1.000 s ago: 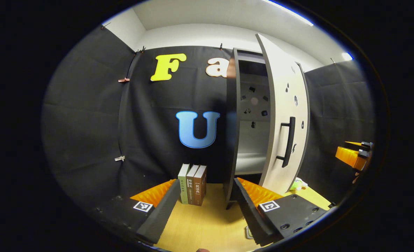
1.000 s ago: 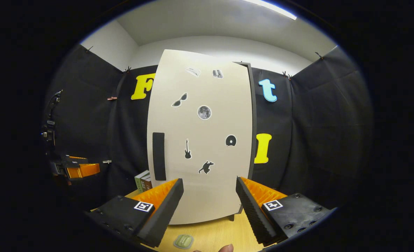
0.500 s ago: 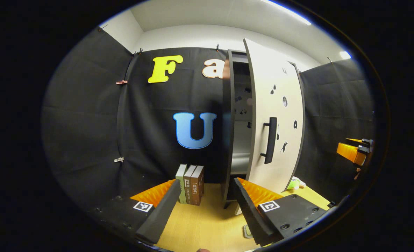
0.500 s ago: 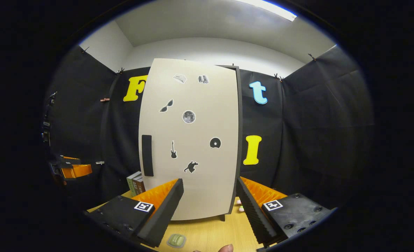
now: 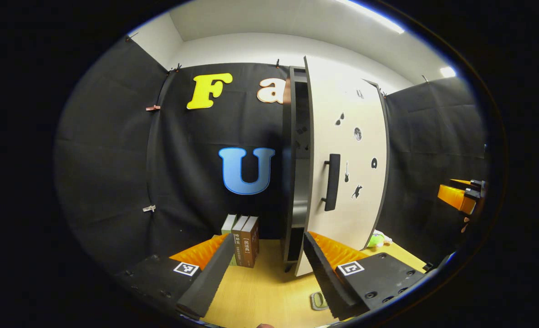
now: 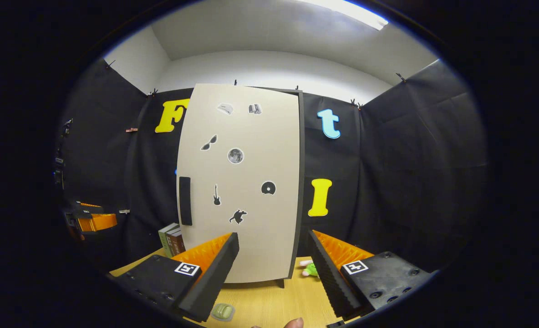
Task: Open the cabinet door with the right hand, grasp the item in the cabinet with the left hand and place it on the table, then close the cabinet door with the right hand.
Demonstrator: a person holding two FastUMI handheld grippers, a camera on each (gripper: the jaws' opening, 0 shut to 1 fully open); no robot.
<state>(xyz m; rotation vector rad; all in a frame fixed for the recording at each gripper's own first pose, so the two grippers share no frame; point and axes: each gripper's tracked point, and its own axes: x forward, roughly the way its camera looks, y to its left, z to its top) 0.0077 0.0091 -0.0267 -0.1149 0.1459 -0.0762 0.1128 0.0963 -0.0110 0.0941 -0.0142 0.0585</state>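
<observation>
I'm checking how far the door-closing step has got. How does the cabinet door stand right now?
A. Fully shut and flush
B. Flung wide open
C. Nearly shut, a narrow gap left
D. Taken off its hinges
C: in the left gripper view the cabinet door leaves just a narrow dark gap at its handle side.

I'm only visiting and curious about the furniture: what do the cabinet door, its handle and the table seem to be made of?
The cabinet door looks like laminated board: smooth, matte, cream face with a dark edge. Its handle is a matte black bar, metal or plastic; I cannot tell which. The table looks like light wood or wood-look laminate, with faint grain.
</observation>
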